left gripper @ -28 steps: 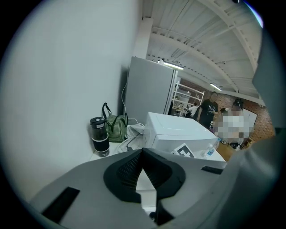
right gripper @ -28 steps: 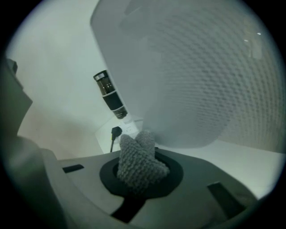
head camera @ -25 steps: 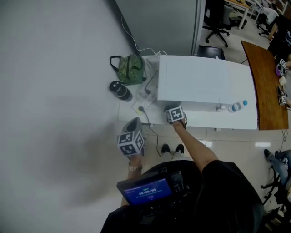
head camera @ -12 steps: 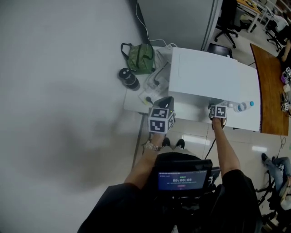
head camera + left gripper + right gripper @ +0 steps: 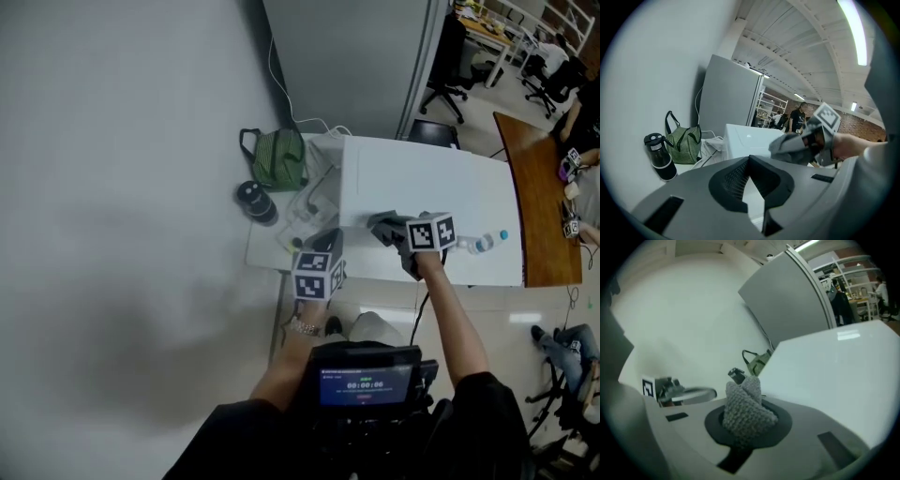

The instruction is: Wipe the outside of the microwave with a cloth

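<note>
- The right tool (image 5: 397,233) is clamping a grey knitted cloth (image 5: 386,226). In the right gripper view the cloth (image 5: 746,411) is bunching up out of the closed jaws at the centre of the frame.
- The white microwave (image 5: 427,183) is sitting on a white surface (image 5: 269,249) in the upper middle of the head view. Its flat top (image 5: 834,376) is filling the right half of the right gripper view.
- In the head view the cloth is hanging over the front left edge of the microwave's top. None of the views shows whether it is touching the casing.
- The left tool (image 5: 325,246) is hovering lower left of the right tool, over the front edge of the surface. Its jaws are meeting at the tips with nothing between them (image 5: 749,161).
- In the left gripper view the right tool (image 5: 806,140) is showing at the right of centre with the cloth (image 5: 790,148) in its grip. The microwave (image 5: 747,140) is behind it.
- A green striped bag (image 5: 281,157) is resting on the surface left of the microwave, and a black flask (image 5: 253,201) is standing just below it in the frame.
- A clear water bottle (image 5: 487,243) is lying on the surface at the right, near the microwave's front.
</note>
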A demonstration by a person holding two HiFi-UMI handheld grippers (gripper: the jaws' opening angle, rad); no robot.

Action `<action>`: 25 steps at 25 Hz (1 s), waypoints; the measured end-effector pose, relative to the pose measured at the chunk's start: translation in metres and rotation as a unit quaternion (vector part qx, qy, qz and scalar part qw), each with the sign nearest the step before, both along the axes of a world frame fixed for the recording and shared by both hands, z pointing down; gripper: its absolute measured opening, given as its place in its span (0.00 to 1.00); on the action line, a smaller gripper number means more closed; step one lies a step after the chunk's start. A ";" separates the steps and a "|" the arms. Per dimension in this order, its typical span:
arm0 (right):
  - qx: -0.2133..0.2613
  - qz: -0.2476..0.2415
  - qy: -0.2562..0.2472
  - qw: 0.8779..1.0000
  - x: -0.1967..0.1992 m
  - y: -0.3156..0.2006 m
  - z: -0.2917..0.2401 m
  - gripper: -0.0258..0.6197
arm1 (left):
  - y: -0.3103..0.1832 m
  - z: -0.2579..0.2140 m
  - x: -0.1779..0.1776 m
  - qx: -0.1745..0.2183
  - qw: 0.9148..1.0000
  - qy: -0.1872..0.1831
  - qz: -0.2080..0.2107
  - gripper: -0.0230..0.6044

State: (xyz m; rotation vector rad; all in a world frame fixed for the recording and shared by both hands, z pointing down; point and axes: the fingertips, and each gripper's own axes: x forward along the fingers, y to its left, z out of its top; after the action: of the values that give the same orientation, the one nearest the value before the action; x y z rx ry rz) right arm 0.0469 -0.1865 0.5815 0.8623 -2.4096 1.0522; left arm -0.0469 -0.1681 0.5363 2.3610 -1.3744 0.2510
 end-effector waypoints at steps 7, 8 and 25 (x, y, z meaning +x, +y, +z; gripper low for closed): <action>-0.002 -0.025 0.060 0.998 -0.027 -0.160 -0.035 0.06 | -0.020 -0.007 -0.027 -0.002 0.999 -0.006 -0.038 0.04; -0.009 -0.031 0.074 0.997 -0.033 -0.180 -0.031 0.06 | -0.027 -0.009 -0.029 -0.002 0.999 -0.008 -0.043 0.04; -0.084 -0.037 0.228 0.969 0.062 -0.247 0.051 0.06 | -0.095 -0.006 0.006 -0.023 1.000 -0.014 -0.013 0.04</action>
State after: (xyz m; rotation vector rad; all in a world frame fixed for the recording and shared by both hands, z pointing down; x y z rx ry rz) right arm 0.1093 -0.4336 0.6320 0.8401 -1.9262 0.8965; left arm -0.0406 -0.2632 0.5302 2.3100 -1.3955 0.3061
